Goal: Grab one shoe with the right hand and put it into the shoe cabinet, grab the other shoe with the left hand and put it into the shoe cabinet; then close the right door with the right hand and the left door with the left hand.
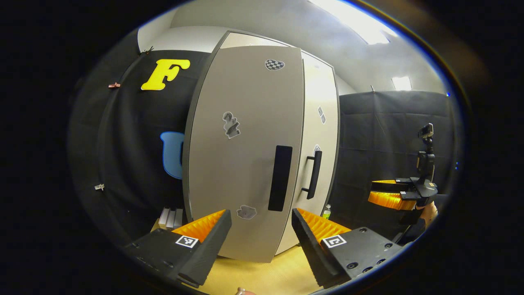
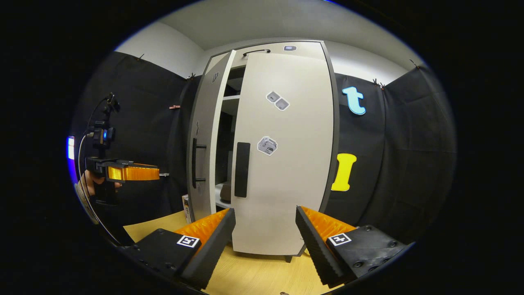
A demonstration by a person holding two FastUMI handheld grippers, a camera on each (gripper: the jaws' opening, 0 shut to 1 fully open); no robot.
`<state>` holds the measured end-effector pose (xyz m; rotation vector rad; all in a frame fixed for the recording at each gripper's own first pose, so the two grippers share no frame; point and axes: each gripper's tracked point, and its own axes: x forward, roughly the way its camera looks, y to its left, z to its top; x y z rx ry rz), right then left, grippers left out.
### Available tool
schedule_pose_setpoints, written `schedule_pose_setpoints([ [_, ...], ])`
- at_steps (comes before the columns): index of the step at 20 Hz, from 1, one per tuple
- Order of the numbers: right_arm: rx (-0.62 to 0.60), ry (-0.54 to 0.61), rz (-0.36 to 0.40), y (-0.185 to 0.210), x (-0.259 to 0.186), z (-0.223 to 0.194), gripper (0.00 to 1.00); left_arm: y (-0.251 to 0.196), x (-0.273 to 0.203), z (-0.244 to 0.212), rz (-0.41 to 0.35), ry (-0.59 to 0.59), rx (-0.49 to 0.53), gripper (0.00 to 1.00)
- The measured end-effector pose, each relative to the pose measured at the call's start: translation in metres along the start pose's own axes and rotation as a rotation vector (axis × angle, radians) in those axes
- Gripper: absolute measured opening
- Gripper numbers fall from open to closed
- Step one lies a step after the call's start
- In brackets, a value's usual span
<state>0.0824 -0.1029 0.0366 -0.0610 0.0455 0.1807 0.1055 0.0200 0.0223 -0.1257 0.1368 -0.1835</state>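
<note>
A: Left gripper view first. The left gripper [image 1: 261, 229] has its fingers spread wide with nothing between them, facing the shoe cabinet [image 1: 262, 41]. The left door [image 1: 241, 164] swings out toward us, its free edge with the dark recessed pull [image 1: 280, 178] almost dead ahead.

B: That looks like a lineup for a push. And the right door [image 1: 321, 135]?

A: Beyond it, with a black bar handle [image 1: 314, 174]. Far right hangs the right gripper [image 1: 389, 194], held clear of the doors.

B: Room to move?

A: Bare wooden floor [image 1: 266, 274] below, so the door's sweep looks free. Some boxes [image 1: 171, 218] sit by the cabinet's left corner.

B: Right gripper view now.

A: The right gripper [image 2: 265, 231] is also open and empty, facing the right door [image 2: 286, 155], ajar. Through the dark gap I see shelves and a brownish lump low down, maybe a shoe [image 2: 225, 191]; I can't be sure.

B: So the shoes seem stowed.

A: That's my read. The left gripper [image 2: 135, 173] waits at far left, well apart.
</note>
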Motion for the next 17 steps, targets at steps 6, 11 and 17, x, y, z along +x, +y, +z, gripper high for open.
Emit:
schedule_pose_setpoints([
  [6,0.014,-0.022,0.010,0.005,-0.001,0.005,0.98,0.001,0.000,0.000,-0.003,0.002,0.013,0.94],
  [11,0.020,-0.024,0.004,0.005,0.001,0.004,0.98,0.009,-0.001,-0.001,0.026,0.000,0.028,0.94],
  [17,0.019,-0.029,-0.004,0.005,0.002,0.005,0.98,0.011,0.001,0.000,0.006,-0.012,-0.007,0.95],
])
